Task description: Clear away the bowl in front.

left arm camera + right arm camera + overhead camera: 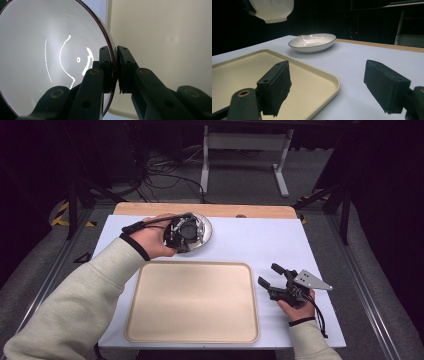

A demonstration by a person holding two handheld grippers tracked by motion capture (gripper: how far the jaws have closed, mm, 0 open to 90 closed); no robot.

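Observation:
My left gripper (116, 65) is shut on the dark-edged rim of a white bowl (37, 50), one jaw inside and one outside. The bowl (272, 8) hangs in the air, up and to the left of a white ribbed plate (312, 42) that lies on the table. From above, the left gripper (179, 234) is at the near left side of that plate (206, 226). My right gripper (269, 274) rests low at the right of the tray, open. Nothing is between the right gripper's (329, 75) pads.
A beige tray (195, 264) lies in the middle of the white table, and its rim (332, 82) runs just in front of my right gripper. A wooden strip (250, 211) borders the table's far edge. Cables and a stand are on the floor beyond.

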